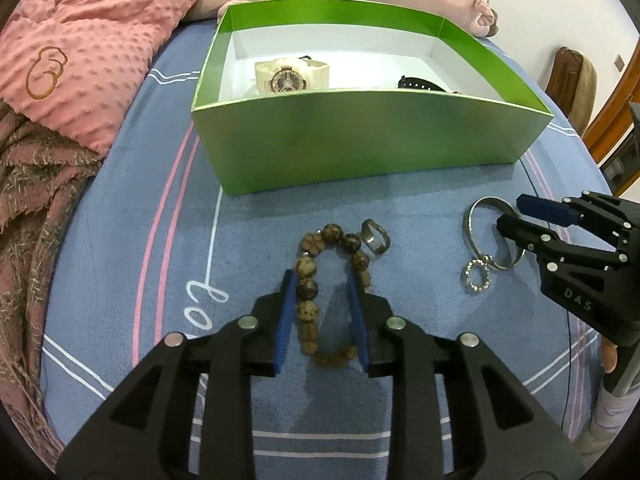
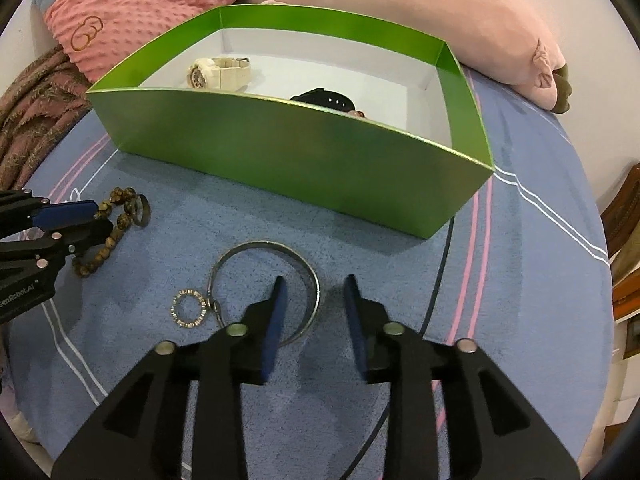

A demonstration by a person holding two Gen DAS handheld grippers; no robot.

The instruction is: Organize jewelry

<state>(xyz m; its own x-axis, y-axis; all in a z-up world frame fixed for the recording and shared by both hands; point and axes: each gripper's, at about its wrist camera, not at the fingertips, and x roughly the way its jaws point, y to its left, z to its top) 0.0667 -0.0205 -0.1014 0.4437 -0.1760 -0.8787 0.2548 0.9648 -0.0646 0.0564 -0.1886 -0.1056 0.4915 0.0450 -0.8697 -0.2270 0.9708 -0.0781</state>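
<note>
Covering the bed (image 1: 120, 240) is a blue sheet with pink and white stripes; pink bedding (image 1: 80, 52) and a pale pink pillow (image 2: 420, 12) are heaped along its far edge.

A green box (image 1: 360, 148) with a white interior is set toward the far edge of the bed. A cream watch (image 1: 290, 76) and a black watch (image 2: 326, 100) are held inside it.

The left gripper (image 1: 322, 280) is seen low over the sheet on the near side of the box, jaws apart, with a strand of the brown bead bracelet (image 1: 308, 288) lying between them; contact cannot be told.

The right gripper (image 2: 314, 284) is seen with jaws apart, one finger placed inside the metal bangle (image 2: 264, 246) and the other outside its rim.

A small sparkling ring charm (image 2: 190, 307) is attached to the bangle.

A dark metal ring (image 1: 374, 238) is lying just beside the beads, on their box side.
</note>
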